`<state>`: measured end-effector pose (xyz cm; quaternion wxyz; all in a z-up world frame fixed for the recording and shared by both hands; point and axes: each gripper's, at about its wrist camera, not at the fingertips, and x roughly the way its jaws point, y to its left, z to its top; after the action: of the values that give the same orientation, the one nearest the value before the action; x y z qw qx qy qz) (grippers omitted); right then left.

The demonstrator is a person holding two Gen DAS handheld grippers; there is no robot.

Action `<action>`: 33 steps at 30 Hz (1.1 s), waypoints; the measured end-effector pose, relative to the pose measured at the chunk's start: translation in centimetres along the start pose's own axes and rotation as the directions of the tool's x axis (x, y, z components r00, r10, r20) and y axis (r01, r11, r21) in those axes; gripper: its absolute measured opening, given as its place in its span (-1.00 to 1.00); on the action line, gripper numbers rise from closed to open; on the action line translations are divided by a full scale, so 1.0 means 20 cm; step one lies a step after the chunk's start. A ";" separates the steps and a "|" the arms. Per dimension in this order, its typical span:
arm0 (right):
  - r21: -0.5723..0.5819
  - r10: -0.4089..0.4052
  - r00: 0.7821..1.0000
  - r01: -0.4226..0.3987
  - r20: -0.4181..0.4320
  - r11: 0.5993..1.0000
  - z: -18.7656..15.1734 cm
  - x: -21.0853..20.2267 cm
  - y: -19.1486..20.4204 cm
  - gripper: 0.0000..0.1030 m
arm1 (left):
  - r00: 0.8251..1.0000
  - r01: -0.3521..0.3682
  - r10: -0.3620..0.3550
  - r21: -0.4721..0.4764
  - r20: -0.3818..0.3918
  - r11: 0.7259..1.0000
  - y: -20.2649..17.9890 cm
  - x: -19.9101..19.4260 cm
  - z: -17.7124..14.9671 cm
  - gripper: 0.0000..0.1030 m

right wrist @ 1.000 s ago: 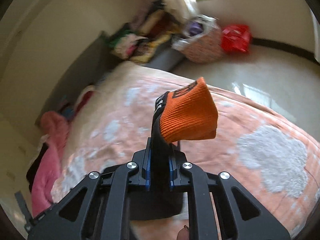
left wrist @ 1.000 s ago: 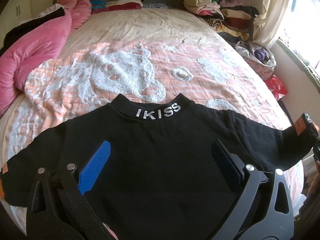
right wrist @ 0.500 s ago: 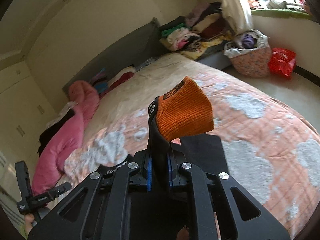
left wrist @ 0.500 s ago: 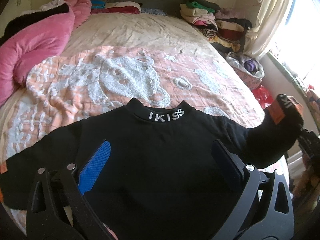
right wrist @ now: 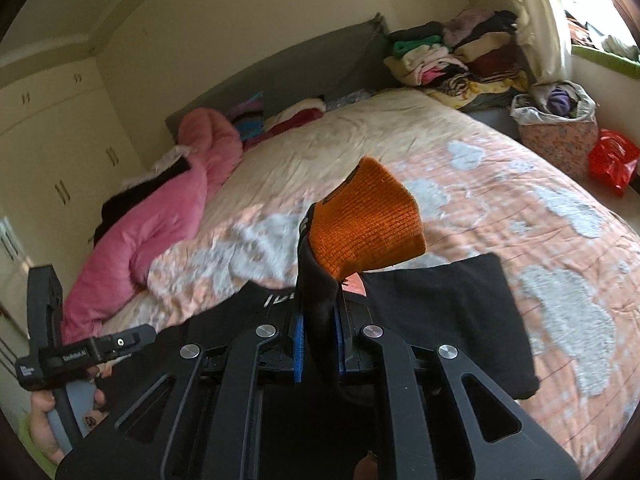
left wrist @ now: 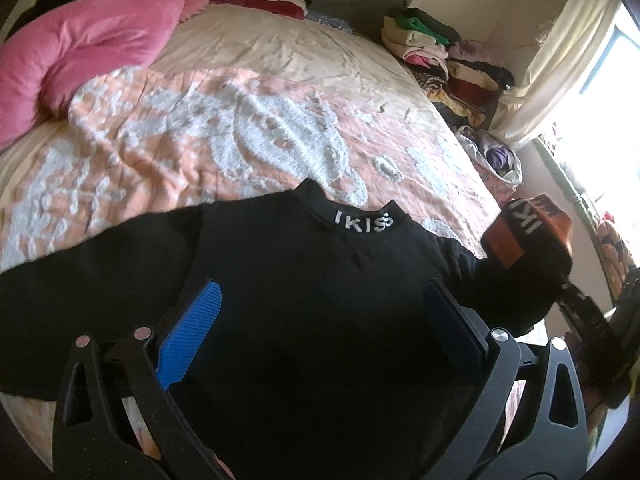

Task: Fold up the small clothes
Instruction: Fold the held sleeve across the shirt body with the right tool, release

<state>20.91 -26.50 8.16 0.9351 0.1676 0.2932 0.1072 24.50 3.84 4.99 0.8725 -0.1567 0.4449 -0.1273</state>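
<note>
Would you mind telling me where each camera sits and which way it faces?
Left wrist: on the left gripper, angled down over the black sweater; its open fingers show.
Right wrist: on the right gripper, facing the headboard; shut on the orange cuff, with a hand at lower left.
Shared: sweater, cuff, pink duvet.

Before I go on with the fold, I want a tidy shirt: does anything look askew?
Mostly tidy. The black top lies flat, collar up. Only the sleeve with the orange cuff is off the bed, pinched in the right claw and raised above the top. The left claw hangs open over it.
</note>
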 end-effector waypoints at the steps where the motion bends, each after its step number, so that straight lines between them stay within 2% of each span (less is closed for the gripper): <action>1: -0.013 0.001 1.000 -0.002 -0.013 1.000 -0.02 0.03 0.03 -0.80 | 1.000 0.009 -0.009 -0.010 -0.001 1.000 0.02 0.00 -0.01 0.84; 8: -0.077 0.024 0.997 -0.029 -0.070 0.997 -0.13 0.17 0.20 -0.80 | 0.996 0.084 -0.085 -0.065 -0.006 0.994 0.11 0.04 -0.03 0.84; 17: -0.164 0.038 0.986 -0.065 -0.164 0.984 -0.32 0.38 0.40 -0.68 | 0.991 0.123 -0.128 -0.136 -0.030 0.983 0.25 0.09 -0.03 0.84; 18: -0.167 0.044 0.983 -0.074 -0.177 0.983 -0.35 0.39 0.41 -0.63 | 0.992 0.119 -0.125 -0.139 -0.034 0.983 0.26 0.10 -0.03 0.84; 20: -0.173 0.068 0.976 -0.105 -0.205 0.979 -0.40 0.40 0.44 -0.23 | 0.992 0.108 -0.117 -0.150 -0.047 0.983 0.29 0.11 -0.04 0.84; 27: -0.213 0.136 0.954 -0.196 -0.268 0.957 -0.51 0.31 0.49 0.10 | 0.982 0.137 -0.160 -0.202 -0.100 0.970 0.37 0.16 -0.13 0.81; 30: -0.180 0.158 0.947 -0.213 -0.278 0.960 -0.54 0.25 0.45 0.11 | 0.977 0.163 -0.189 -0.217 -0.101 0.962 0.38 0.16 -0.16 0.65; 32: -0.161 0.155 0.949 -0.204 -0.275 0.966 -0.54 0.22 0.42 0.12 | 0.977 0.156 -0.182 -0.212 -0.107 0.965 0.39 0.18 -0.17 0.51; 33: -0.154 0.146 0.952 -0.193 -0.268 0.969 -0.53 0.20 0.40 0.12 | 0.979 0.145 -0.171 -0.207 -0.113 0.968 0.39 0.19 -0.19 0.33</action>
<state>17.00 -15.20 0.95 0.8881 0.0924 0.3846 0.2339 24.28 9.08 -2.88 0.8089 -0.2689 0.4972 -0.1619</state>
